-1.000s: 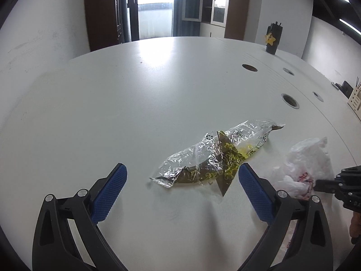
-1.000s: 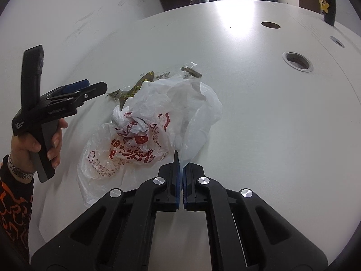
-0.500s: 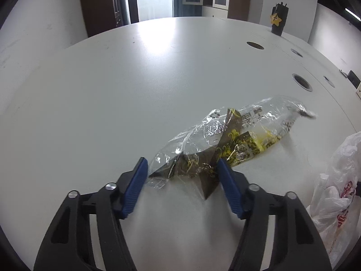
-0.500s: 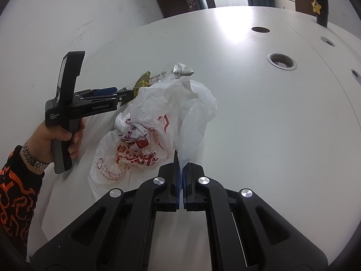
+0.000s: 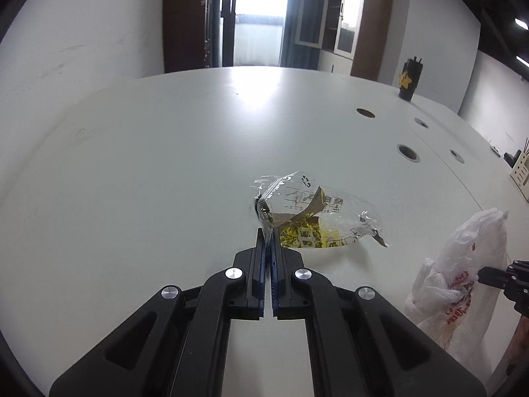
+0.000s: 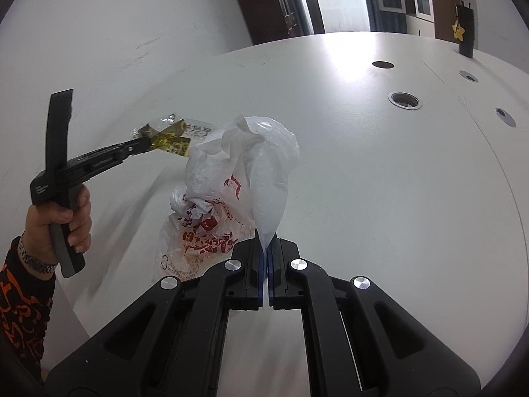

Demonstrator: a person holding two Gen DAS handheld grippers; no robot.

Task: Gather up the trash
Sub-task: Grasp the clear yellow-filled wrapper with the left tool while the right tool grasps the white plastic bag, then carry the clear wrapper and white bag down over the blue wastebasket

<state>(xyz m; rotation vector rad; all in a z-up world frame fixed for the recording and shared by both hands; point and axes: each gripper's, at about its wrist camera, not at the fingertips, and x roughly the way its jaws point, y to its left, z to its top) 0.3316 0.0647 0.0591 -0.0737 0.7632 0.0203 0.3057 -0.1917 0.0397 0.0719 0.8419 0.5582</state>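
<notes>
Over the white table (image 5: 165,172), the right gripper (image 6: 266,248) was clamped on an edge of the white plastic bag (image 6: 244,178), while the left gripper (image 5: 267,235) pinched the clear crinkled wrapper (image 5: 307,211) just beside the bag

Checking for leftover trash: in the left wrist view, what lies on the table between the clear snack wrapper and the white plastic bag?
Nothing: in the left wrist view only bare table separates the clear snack wrapper from the white plastic bag.
</notes>
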